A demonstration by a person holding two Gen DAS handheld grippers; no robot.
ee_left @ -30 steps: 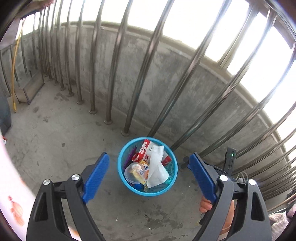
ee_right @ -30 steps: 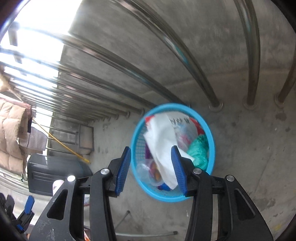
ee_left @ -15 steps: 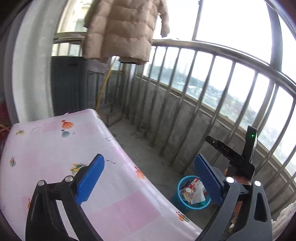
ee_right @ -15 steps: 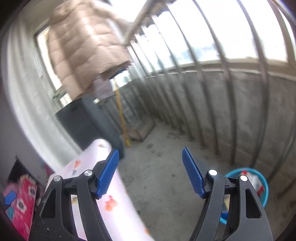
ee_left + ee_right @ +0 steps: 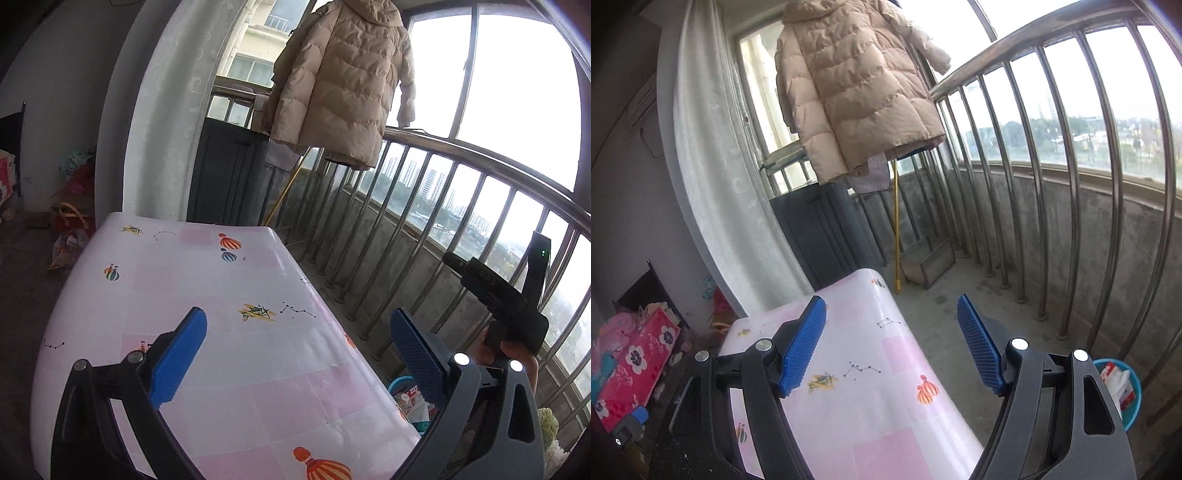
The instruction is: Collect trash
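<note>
A blue basket (image 5: 402, 382) full of wrappers and paper stands on the balcony floor beside the table, mostly hidden behind my left gripper's right finger. In the right wrist view the basket (image 5: 1134, 384) sits at the lower right edge with white paper (image 5: 1117, 380) in it. My left gripper (image 5: 295, 325) hangs wide open over the pink table (image 5: 221, 280) with nothing between its fingers. My right gripper (image 5: 891, 302) hovers over the table's edge (image 5: 886, 406); its jaws are opening and hold nothing. A hand (image 5: 515, 354) grips a black handle at the right.
A beige padded coat (image 5: 340, 81) hangs from the steel railing (image 5: 461, 147). A dark cabinet (image 5: 820, 236), a yellow pole (image 5: 897, 221) and an open box (image 5: 929, 258) stand at the balcony's far end. A red floral box (image 5: 635, 362) lies at the left.
Both grippers rose and swung away from the basket, from looking down into it to looking across the pink table. The right jaws spread wider. The basket slid to the lower right.
</note>
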